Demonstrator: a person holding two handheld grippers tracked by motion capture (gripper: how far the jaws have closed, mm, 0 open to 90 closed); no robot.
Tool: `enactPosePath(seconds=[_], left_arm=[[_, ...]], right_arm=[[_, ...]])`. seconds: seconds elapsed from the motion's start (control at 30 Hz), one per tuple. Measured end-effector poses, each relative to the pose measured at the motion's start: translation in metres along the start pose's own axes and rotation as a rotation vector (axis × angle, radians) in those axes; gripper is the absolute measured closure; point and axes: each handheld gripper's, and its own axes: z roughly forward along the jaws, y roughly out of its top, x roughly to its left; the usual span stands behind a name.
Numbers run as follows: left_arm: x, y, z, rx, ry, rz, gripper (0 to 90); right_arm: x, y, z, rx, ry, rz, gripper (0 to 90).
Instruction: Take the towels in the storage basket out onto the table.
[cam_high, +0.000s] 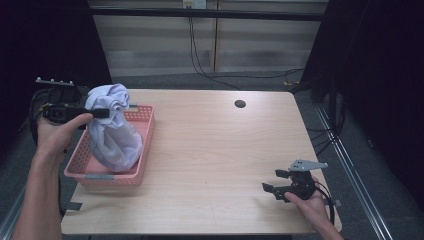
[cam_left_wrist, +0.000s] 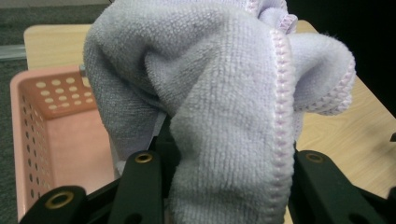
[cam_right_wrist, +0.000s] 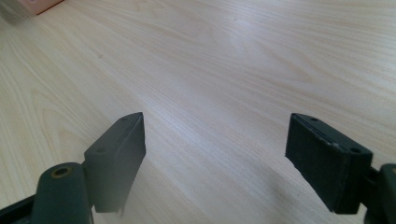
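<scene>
A pale lilac towel (cam_high: 114, 131) hangs bunched from my left gripper (cam_high: 111, 113), which is shut on its upper part. Its lower end droops into the pink perforated basket (cam_high: 146, 131) at the table's left side. In the left gripper view the towel (cam_left_wrist: 219, 93) bulges between both black jaws, with the basket (cam_left_wrist: 28, 135) below and to the left. My right gripper (cam_high: 274, 181) rests low over the table near the front right corner. Its jaws stand wide apart with bare wood between them (cam_right_wrist: 212, 149).
The wooden table (cam_high: 215, 150) has a dark round hole (cam_high: 240, 104) near its far edge. A corner of the pink basket (cam_right_wrist: 39, 4) shows at the top left of the right gripper view. Cables run across the floor behind the table.
</scene>
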Motion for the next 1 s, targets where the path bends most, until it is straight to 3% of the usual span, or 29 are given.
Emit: enactPosePath(seconds=[0.47,0.6,0.83,1.0], left_arm=[[-0.013,0.019,-0.012,-0.035,-0.006,0.021,59.6],[-0.017,0.023,-0.018,-0.046,0.010,0.036,59.6],[-0.024,0.031,-0.031,-0.092,-0.004,0.046,59.5],[-0.026,0.036,-0.038,-0.124,-0.004,0.032,59.5]], right_arm=[[0.000,0.000,0.000,-0.002,-0.002,-0.001,20.0],[0.000,0.000,-0.001,-0.005,-0.001,-0.002,20.0],[0.000,0.000,-0.001,-0.005,0.001,-0.005,20.1],[0.000,0.000,-0.001,-0.006,0.003,-0.007,20.1]])
